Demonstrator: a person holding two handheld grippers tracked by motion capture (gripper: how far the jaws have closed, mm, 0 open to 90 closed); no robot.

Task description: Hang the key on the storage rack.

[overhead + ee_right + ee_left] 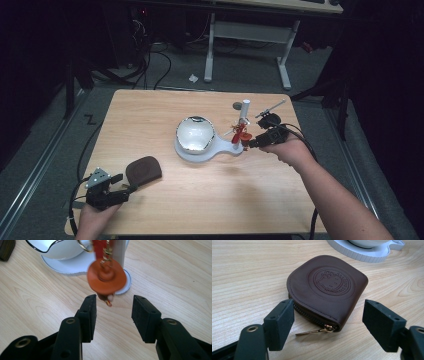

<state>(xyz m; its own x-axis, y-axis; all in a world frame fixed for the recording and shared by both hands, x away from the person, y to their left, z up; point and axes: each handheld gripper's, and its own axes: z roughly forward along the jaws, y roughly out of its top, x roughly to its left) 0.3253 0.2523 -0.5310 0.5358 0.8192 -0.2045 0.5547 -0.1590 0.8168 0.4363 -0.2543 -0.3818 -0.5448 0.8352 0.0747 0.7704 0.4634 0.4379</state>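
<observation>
A small brown leather zip pouch [328, 288] with an embossed round emblem lies flat on the wooden table, its gold zip pull [314, 331] pointing toward me. My left gripper [328, 325] stands open just short of the pouch [144, 169], one jaw on each side of its near corner. A white stand [200, 150] with a bowl-shaped dish [195, 134] and an upright post [244, 114] sits mid-table. An orange-red charm [106, 277] hangs from the stand by a gold clasp. My right gripper [113, 312] is open just below and in front of the charm [242, 134], apart from it.
The table's [210, 195] near edge lies right under my left hand [95, 220]. A thin rod [272, 107] slants out from the stand behind my right gripper [252, 143]. A small grey disc [237, 105] lies at the table's far side. A white desk frame [250, 40] stands beyond.
</observation>
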